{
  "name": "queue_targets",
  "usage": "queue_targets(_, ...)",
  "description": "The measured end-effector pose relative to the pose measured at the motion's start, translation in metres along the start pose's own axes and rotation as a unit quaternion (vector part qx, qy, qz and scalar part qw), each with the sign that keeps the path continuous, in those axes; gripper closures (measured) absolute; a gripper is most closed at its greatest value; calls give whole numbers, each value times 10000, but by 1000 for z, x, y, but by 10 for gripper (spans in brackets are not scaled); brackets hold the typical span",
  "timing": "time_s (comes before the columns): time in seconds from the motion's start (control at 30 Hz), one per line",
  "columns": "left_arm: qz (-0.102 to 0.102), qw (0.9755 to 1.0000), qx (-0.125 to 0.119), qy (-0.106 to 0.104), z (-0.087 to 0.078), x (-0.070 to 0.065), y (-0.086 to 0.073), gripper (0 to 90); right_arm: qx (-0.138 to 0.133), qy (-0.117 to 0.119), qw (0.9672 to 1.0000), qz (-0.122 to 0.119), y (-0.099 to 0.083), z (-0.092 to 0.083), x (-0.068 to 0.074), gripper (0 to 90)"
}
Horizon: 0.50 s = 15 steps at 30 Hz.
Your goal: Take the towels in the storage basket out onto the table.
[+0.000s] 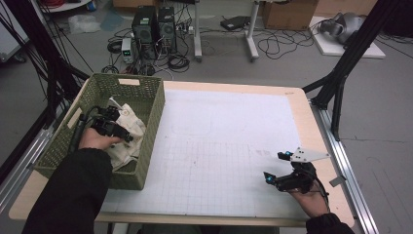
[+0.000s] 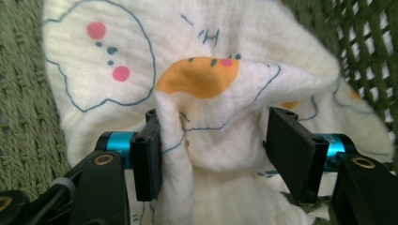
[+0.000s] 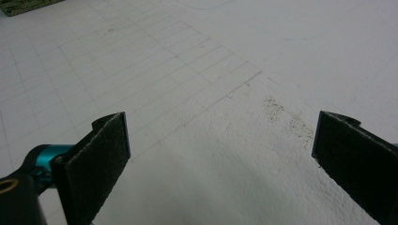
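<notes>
Table [image 1: 229, 97] first: pale top with a white grid mat [image 1: 229, 146] over most of it, the mat bare in front of you. Green basket [image 1: 155, 122] sits at the left edge of the table, open top, woven walls. Inside it lies the cloth [image 1: 127, 139], cream with blue line drawings, pink dots and an orange patch, crumpled in a heap on the basket floor.

Step in hand, as I read it: you're going for the cloth, grasp stage. Your left claw [image 1: 113, 127] is down in the basket, right on the heap. In the left gripper view a raised fold of cloth [image 2: 211, 136] stands between the jaws; the left claw [image 2: 213, 145] has its jaws apart. The one pad [image 2: 149, 154] touches the fold, the other pad [image 2: 291, 150] looks just at the fabric edge, not pressing. So no grip yet.

Your right claw [image 1: 277, 168] rests near the right front of the mat, well apart from the basket, jaws wide apart, nothing between them; the right gripper view has bare mat [image 3: 225, 93] ahead of the right claw [image 3: 220, 159].

Next move calls for: close the left jaws fully on that fold so both pads bite, then lift straight up clear of the basket wall. Watch for a thin pinch slipping out, or fabric snagging on the weave.
</notes>
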<state>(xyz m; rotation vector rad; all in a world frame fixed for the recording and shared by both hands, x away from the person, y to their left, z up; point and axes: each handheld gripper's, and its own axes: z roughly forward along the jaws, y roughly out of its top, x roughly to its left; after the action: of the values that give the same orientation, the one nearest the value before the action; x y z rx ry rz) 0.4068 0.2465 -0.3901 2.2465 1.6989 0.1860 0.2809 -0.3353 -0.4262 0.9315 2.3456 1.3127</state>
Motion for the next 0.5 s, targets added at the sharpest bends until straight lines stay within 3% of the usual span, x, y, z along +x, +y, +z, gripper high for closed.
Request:
queue_targets(0.13, 152, 9997, 128, 158, 6, -4, -1, 449, 6, 2, 10000, -9, 0, 0, 0, 36)
queue_targets(0.3, 375, 9979, 191, 486, 10, -10, -2, 553, -6, 8, 10000, -12, 0, -1, 1, 36)
queue_targets(0.5, 393, 9976, 239, 521, 11, -10, -1, 651, -2, 25, 10000, -26, 0, 0, 1, 36)
